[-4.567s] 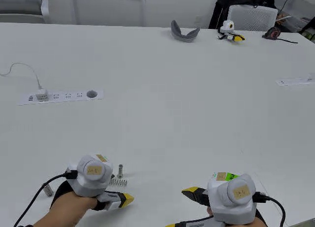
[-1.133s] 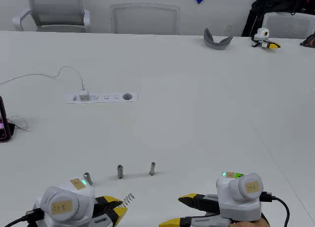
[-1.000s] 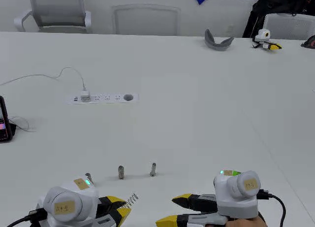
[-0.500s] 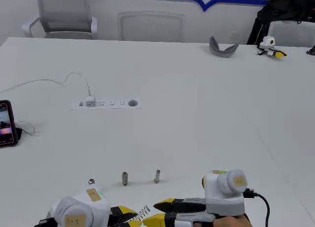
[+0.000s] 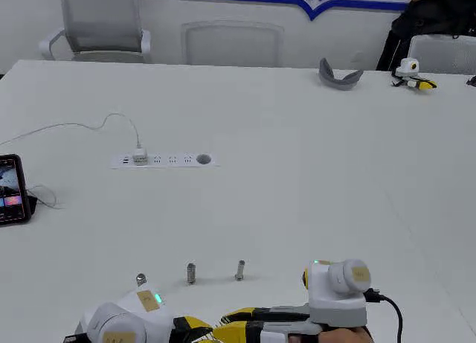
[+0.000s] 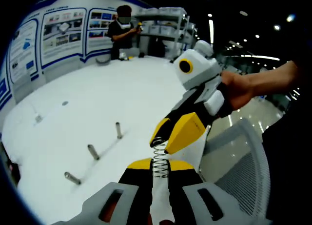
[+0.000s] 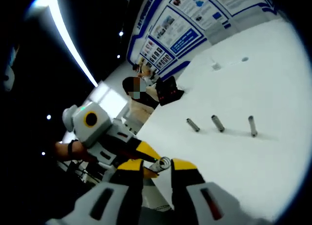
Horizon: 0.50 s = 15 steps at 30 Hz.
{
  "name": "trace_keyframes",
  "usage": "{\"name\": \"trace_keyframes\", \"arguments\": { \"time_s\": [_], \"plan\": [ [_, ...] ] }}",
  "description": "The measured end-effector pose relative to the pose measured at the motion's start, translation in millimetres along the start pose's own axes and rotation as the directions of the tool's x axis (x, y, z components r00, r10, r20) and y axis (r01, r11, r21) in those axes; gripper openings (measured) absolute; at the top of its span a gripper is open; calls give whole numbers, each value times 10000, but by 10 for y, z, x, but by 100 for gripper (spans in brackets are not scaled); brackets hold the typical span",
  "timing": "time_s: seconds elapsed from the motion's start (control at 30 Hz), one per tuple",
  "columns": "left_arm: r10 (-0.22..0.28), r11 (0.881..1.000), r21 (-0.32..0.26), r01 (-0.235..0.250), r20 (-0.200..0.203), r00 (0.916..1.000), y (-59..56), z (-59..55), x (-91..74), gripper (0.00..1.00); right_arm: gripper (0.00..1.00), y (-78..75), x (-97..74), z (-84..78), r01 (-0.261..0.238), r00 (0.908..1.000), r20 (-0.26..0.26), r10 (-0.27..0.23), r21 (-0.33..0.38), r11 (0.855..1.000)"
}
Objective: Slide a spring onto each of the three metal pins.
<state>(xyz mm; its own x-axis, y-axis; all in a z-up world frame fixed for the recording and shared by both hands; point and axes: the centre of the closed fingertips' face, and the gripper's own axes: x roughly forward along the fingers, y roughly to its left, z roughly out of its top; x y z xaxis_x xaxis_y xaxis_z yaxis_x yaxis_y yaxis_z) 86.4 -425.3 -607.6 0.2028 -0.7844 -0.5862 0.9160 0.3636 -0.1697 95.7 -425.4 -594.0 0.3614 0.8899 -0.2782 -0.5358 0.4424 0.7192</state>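
Right gripper (image 7: 156, 167) swung in to meet left gripper (image 6: 159, 167). Left clamped on spring (image 6: 160, 159), offering free end for handover, I guess. Can't tell if right has bitten yet. Pins (image 5: 191, 273) stand on worktop (image 5: 297, 172) just ahead.

No legible text anywhere.
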Motion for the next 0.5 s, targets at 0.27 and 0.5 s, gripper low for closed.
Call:
{"name": "trace_keyframes", "arguments": {
  "time_s": [0.27,0.5],
  "plan": [
    [-143,9999,70,144,-26,9999,-36,-3,19,11,16,5,-7,8,-13,10000,43,13,31,10000],
    [-265,9995,197,265,-6,9996,-42,17,19,11,12,44,-10,40,-20,9998,-205,10,-476,9989]
  ]
}}
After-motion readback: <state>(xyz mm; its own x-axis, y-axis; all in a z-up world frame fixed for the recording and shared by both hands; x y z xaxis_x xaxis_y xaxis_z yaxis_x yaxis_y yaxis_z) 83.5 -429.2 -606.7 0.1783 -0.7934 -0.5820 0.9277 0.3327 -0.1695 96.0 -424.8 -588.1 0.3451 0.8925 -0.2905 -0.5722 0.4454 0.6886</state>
